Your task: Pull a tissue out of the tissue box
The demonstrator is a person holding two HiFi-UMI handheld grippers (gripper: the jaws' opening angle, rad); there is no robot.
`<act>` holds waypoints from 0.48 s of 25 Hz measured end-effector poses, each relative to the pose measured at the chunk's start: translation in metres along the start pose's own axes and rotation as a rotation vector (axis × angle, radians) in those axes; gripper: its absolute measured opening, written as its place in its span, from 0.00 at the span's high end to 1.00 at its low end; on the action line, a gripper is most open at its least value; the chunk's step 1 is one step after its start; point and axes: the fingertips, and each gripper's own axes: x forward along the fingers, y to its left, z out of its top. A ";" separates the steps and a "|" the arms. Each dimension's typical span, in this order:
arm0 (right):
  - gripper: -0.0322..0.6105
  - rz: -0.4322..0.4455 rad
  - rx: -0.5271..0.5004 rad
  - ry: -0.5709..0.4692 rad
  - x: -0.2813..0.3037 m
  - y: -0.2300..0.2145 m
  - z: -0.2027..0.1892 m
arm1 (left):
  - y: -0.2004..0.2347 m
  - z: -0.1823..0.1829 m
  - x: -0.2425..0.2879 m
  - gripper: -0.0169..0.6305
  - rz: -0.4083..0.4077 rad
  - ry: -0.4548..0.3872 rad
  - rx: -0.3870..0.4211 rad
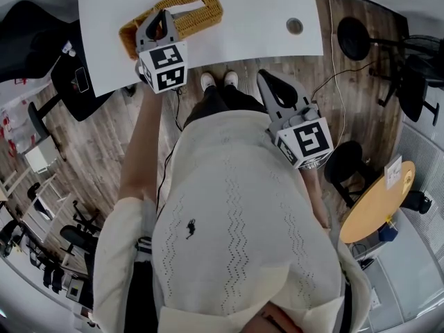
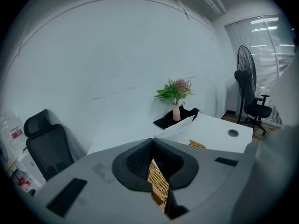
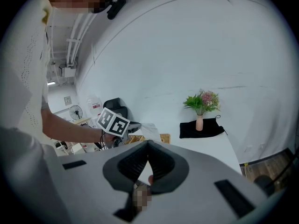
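Observation:
A woven wicker tissue box (image 1: 198,9) lies on the white table (image 1: 263,12), and a white tissue (image 1: 184,7) sticks up from its slot. My left gripper (image 1: 164,14) hangs over the box's left part with its jaws shut and nothing visibly between them. In the left gripper view the shut tips (image 2: 153,140) sit just above the wicker box (image 2: 159,183), with the tissue (image 2: 180,127) standing behind them. My right gripper (image 1: 263,76) is shut and empty, held near my body, off the table's front edge. Its view shows the box (image 3: 164,138) and tissue (image 3: 150,129) ahead.
A vase of flowers (image 2: 175,97) on a black cloth stands at the table's far end. A cable grommet (image 1: 294,26) sits in the tabletop. A black office chair (image 2: 46,143), a floor fan (image 2: 246,76) and a round wooden table (image 1: 378,200) surround the table.

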 end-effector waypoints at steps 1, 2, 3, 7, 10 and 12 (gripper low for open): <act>0.95 0.001 0.000 0.000 -0.001 0.001 0.000 | 0.000 0.000 -0.001 0.95 0.001 0.000 -0.002; 0.95 0.002 0.000 0.000 -0.001 0.001 -0.001 | 0.000 -0.001 -0.003 0.95 0.002 0.000 -0.004; 0.95 0.003 0.000 -0.001 -0.002 0.002 -0.001 | -0.001 -0.001 -0.004 0.95 0.003 -0.001 -0.008; 0.95 0.012 -0.007 -0.002 -0.004 0.005 -0.002 | -0.001 -0.002 -0.010 0.95 0.008 -0.004 -0.016; 0.95 0.017 -0.011 -0.002 -0.007 0.006 -0.005 | -0.002 -0.004 -0.014 0.95 0.012 -0.003 -0.019; 0.95 0.018 -0.011 -0.001 -0.008 0.007 -0.006 | -0.004 -0.005 -0.017 0.95 0.014 -0.004 -0.022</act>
